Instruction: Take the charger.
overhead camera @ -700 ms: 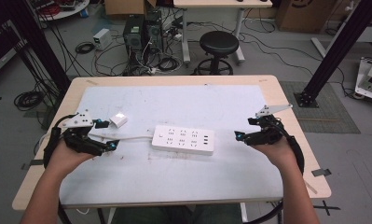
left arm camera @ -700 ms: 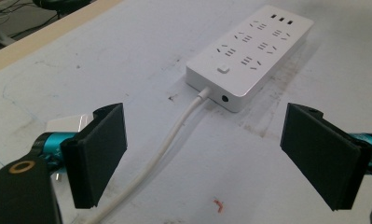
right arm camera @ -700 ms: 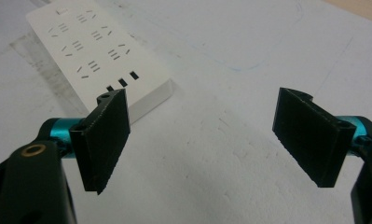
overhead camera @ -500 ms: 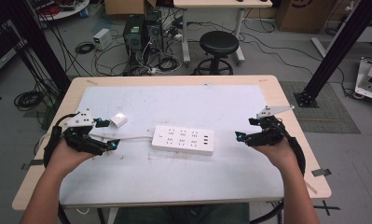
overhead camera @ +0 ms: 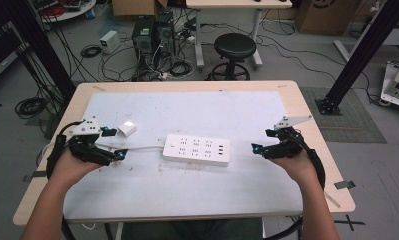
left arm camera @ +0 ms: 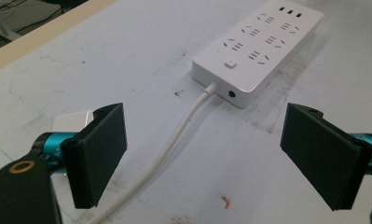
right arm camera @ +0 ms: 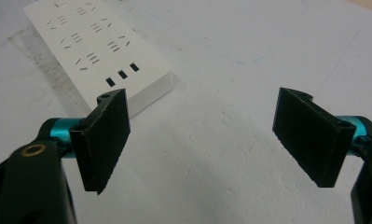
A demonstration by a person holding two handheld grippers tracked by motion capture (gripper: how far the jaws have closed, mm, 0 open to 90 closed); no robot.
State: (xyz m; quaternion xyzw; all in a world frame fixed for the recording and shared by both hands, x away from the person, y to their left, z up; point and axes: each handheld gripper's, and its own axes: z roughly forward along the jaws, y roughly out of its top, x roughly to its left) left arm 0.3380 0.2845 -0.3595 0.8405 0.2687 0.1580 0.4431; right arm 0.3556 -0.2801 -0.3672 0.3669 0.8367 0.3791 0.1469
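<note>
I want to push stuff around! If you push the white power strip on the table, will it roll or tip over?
Probably neither: the power strip lies flat and boxy, so it should slide on the smooth white mat. Its cord looks bendy and would likely trail behind, maybe tugging it crooked.

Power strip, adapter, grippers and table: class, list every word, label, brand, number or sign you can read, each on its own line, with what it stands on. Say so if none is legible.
Power strip: no legible text; its face shows socket slots, three small ports and a switch.
Small white adapter: no marking can be made out.
Left gripper and right gripper: no lettering on the black jaws.
Table: stains and faint lines, no writing.
</note>
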